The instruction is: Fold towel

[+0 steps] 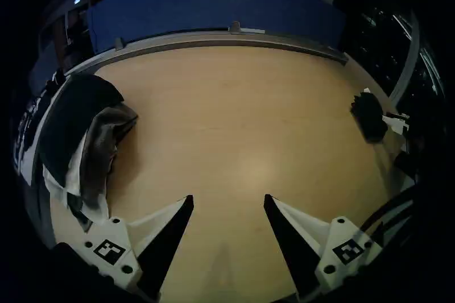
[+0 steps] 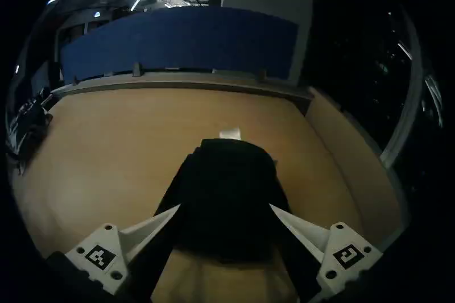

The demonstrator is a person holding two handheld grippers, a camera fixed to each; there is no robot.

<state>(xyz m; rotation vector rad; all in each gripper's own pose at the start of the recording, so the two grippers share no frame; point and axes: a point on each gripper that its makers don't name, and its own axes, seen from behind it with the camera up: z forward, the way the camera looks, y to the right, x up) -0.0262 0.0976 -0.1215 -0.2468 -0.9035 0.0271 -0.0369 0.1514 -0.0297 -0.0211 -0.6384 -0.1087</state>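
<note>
In the right gripper view a dark folded towel (image 2: 230, 189) lies on the wooden table (image 2: 114, 149), reaching in between my right gripper's (image 2: 224, 212) fingers. Those fingers stand wide apart on either side of it, open. A small white tag (image 2: 230, 132) shows at its far end. In the left gripper view my left gripper (image 1: 227, 203) is open over bare table (image 1: 239, 121), holding nothing. A loose heap of towels (image 1: 91, 144), dark, grey-brown and white, lies at the table's left edge. At the far right sits a small dark bundle (image 1: 368, 115) with white gripper parts (image 1: 396, 124) beside it.
A blue partition (image 1: 216, 7) with a grey rail runs along the back of the table. The right side of the room is dark, with a curved pale frame (image 1: 412, 58). Dark clutter (image 2: 28, 121) sits at the table's left edge in the right gripper view.
</note>
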